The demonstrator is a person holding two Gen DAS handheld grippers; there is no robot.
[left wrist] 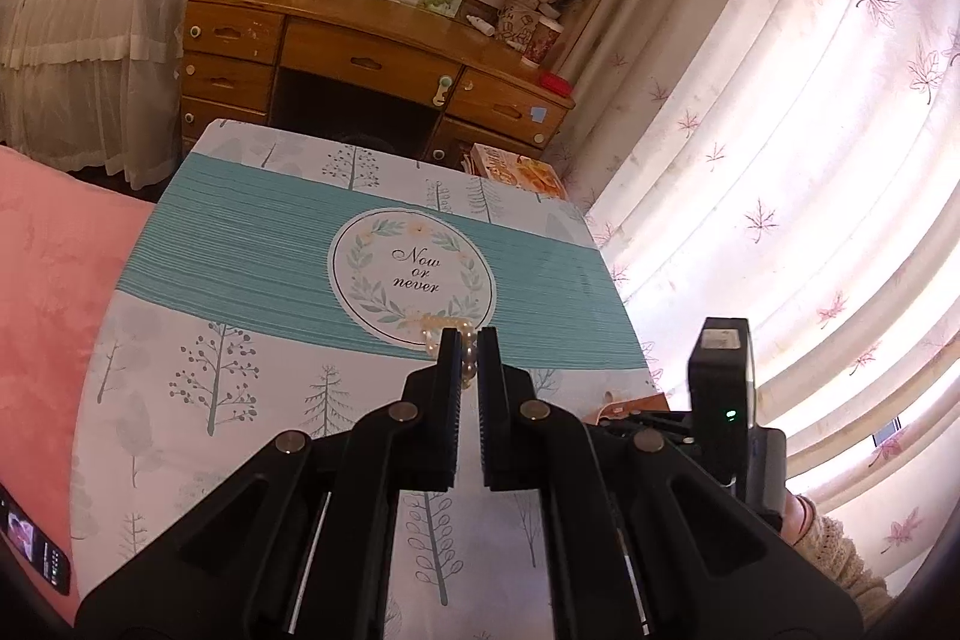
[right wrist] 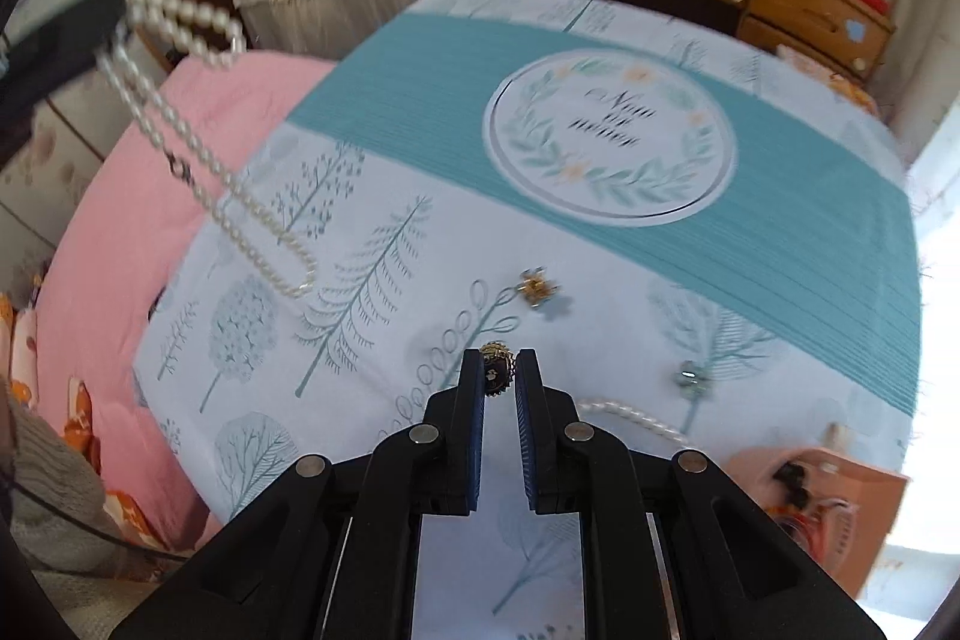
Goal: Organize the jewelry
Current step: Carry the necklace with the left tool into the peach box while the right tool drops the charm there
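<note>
My left gripper (left wrist: 469,340) is shut on a pearl necklace (left wrist: 447,328) and holds it above the table. In the right wrist view that necklace (right wrist: 198,142) hangs in long loops from the left gripper at the upper left. My right gripper (right wrist: 500,361) is shut on a round gold and black brooch (right wrist: 497,370) just above the tablecloth. A small gold earring (right wrist: 538,287) lies beyond it. A silver earring (right wrist: 690,377) lies to the right. Another pearl strand (right wrist: 636,418) lies near the right finger.
The table (left wrist: 240,232) has a teal and white tree-print cloth. An orange jewelry box (right wrist: 840,490) sits at its right corner. A pink bed cover (left wrist: 54,280) lies left, a phone (left wrist: 33,544) on it. A wooden desk (left wrist: 360,52) stands behind; curtains (left wrist: 780,160) hang right.
</note>
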